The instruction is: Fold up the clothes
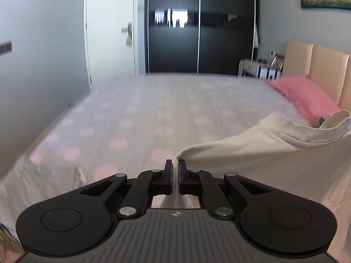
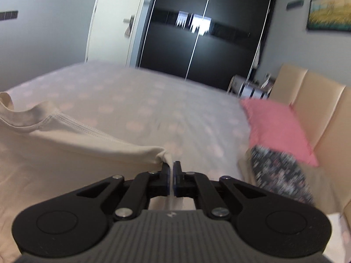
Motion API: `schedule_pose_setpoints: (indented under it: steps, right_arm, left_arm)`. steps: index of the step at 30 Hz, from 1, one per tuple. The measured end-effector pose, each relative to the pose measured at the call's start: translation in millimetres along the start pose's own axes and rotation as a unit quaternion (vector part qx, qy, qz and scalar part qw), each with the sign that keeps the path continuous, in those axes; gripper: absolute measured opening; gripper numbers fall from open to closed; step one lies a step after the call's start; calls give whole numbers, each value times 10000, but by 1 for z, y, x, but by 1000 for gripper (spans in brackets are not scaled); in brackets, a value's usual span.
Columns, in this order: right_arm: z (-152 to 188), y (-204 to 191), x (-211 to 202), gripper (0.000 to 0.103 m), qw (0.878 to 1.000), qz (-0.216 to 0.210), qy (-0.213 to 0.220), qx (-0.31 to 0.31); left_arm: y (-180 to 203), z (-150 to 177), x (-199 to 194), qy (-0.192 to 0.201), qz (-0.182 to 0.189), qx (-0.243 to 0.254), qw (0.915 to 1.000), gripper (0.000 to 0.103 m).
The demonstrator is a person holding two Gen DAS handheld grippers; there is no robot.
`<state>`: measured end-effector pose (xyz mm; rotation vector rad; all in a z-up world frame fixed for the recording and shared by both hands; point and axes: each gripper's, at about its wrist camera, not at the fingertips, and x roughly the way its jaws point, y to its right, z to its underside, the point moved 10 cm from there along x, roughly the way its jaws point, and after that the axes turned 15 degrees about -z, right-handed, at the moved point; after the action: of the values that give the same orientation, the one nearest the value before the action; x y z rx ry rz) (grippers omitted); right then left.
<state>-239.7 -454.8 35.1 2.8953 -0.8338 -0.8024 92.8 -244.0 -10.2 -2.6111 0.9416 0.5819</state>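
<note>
**Cream shirt held up by both shoulders over the bed**

The left gripper (image 1: 175,164) was seen closed almost fully, a thin edge of the cream shirt (image 1: 274,149) pinched between its pads. The right gripper (image 2: 171,166) was likewise closed on a bunched corner of the same shirt (image 2: 65,135). The shirt was stretched between the two grippers, its long edge running from one to the other, so neither hand was nearer; the collar lay about midway. From the left gripper the cloth ran to the right, from the right gripper to the left.

The shirt was held above the near edge of the bed (image 1: 131,114), its body hanging down toward the person. The fabric looked soft and plain, with a stitched shoulder seam and ribbed collar. A pink pillow (image 2: 276,129) lay by the headboard, and beside it, blurred, what was probably a dark patterned garment (image 2: 283,175).
</note>
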Motion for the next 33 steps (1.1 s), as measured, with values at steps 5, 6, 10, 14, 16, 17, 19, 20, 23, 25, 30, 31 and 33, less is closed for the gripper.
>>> schedule_pose_setpoints:
  steps: [5, 6, 10, 14, 16, 17, 19, 20, 23, 25, 30, 31, 33]
  right_arm:
    - [-72, 3, -74, 3, 9947, 414, 790, -517]
    - [-86, 6, -89, 3, 9935, 435, 917, -518]
    - [-135, 13, -147, 3, 9855, 614, 1481, -559]
    - [-170, 12, -206, 3, 9717, 904, 2035, -789]
    - [-184, 8, -232, 3, 9642, 1029, 2251, -956]
    - [-191, 8, -244, 3, 9607, 1090, 2341, -1020]
    - [-205, 9, -266, 3, 9555, 1145, 2519, -1027]
    - [-211, 10, -277, 3, 9532, 1149, 2613, -999]
    - [-228, 12, -302, 3, 9468, 1174, 2834, -969]
    - [-236, 14, -309, 3, 9447, 1194, 2905, -947]
    - [-232, 19, -284, 3, 9579, 953, 2625, -669]
    - [-224, 21, -269, 3, 9640, 845, 2453, -582]
    - [-205, 23, -237, 3, 9741, 672, 2117, -432]
  left_arm:
    - [-4, -75, -57, 859, -11, 17, 9963, 2]
    - [-6, -89, -67, 969, 2, -49, 9953, 2]
    - [-13, -143, -114, 1508, 71, -309, 9881, 2]
    - [-22, -190, -171, 2199, 22, -467, 9744, 2]
    - [-25, -211, -200, 2524, 10, -523, 9662, 2]
    - [-26, -221, -211, 2611, 47, -553, 9637, 2]
    - [-26, -239, -231, 2759, 113, -593, 9593, 2]
    - [-26, -246, -240, 2820, 141, -603, 9574, 2]
    - [-20, -261, -259, 3008, 72, -508, 9523, 2]
    - [-18, -268, -263, 3047, 71, -506, 9511, 2]
    - [-12, -247, -225, 2512, 71, -407, 9671, 2]
    - [-9, -238, -211, 2334, 62, -348, 9717, 2]
    - [-4, -217, -179, 1953, 39, -235, 9805, 2]
